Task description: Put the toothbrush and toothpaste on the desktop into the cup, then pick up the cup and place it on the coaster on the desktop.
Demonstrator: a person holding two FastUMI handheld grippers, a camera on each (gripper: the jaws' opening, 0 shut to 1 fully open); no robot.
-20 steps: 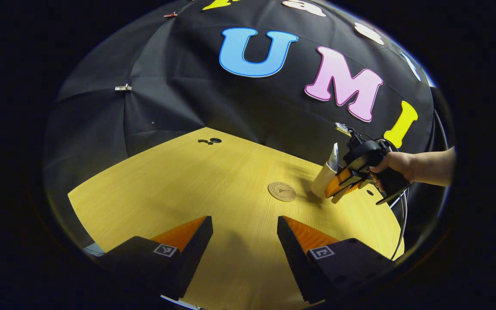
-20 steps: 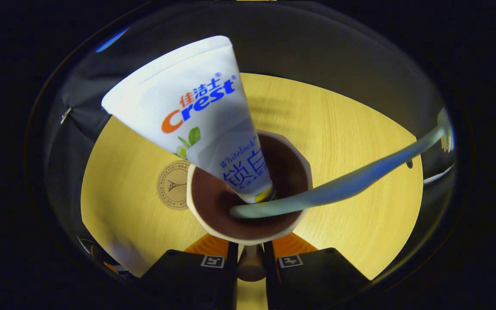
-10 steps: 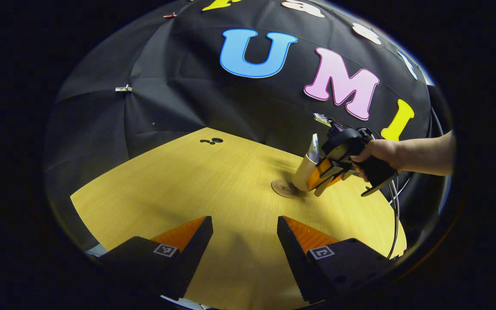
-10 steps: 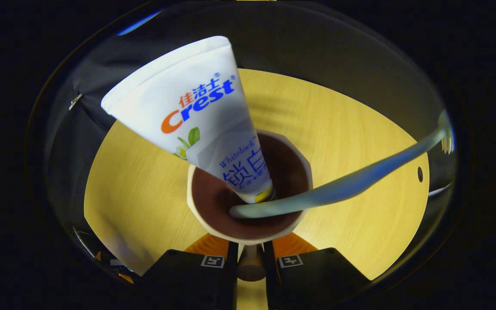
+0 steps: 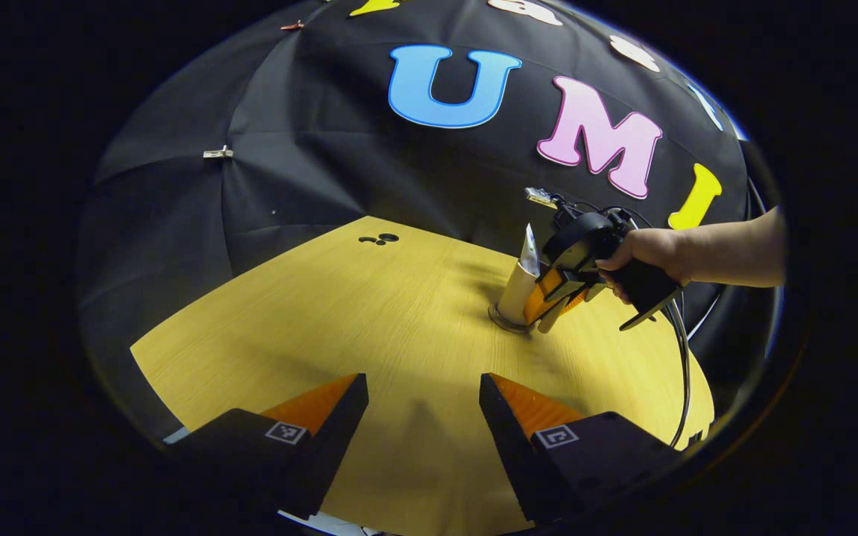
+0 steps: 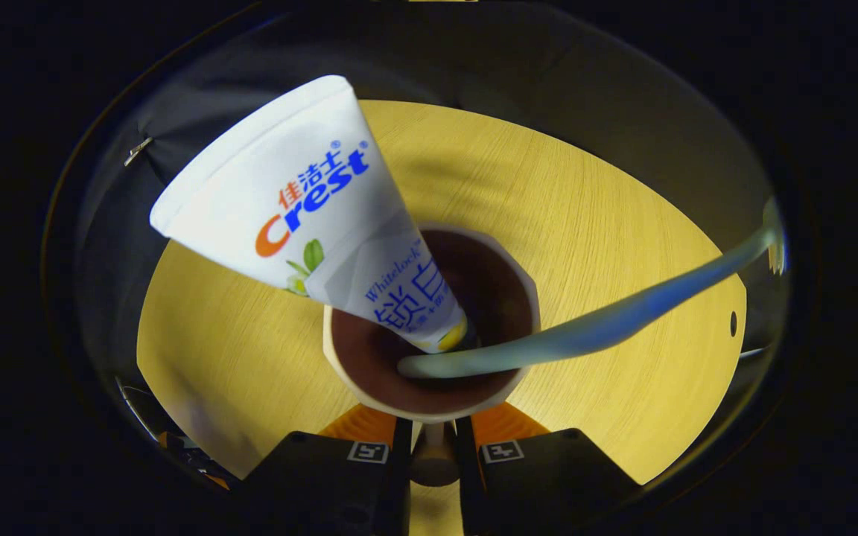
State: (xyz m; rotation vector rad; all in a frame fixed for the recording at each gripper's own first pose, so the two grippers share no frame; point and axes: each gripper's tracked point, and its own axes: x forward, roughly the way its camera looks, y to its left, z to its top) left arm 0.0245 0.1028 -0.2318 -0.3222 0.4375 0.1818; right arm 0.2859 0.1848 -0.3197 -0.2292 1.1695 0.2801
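In the left gripper view, the right gripper [image 5: 548, 298], held by a hand [image 5: 641, 253], had the cup [image 5: 516, 295] by its handle. The cup stood on the coaster [image 5: 502, 322], of which only a thin rim showed under its base. Whether the base was fully down on the coaster could not be told; the cup leaned slightly. Cup and coaster were toward the far right part of the table [image 5: 369, 320], well away from its near edge. The top of the toothpaste [image 5: 529, 250] stuck up out of the cup's mouth.

In the right gripper view, the camera looked straight down into the cup [image 6: 507, 260], whose inside was dark brown with a pale rim. The right gripper [image 6: 434, 454] had its two fingers nearly together, pressing on the pale handle [image 6: 433, 465] of the cup from both sides. The toothpaste [image 6: 302, 208], a white tube, stood cap-down in the cup and leaned out over the rim toward the upper left. The toothbrush [image 6: 608, 320], pale green and blue, had its handle end in the cup and slanted out over the rim to the right, with its bristle head blurred.

The left gripper [image 5: 421, 406] hung over the near edge of the table with its fingers wide apart and nothing between them, well apart from the cup.
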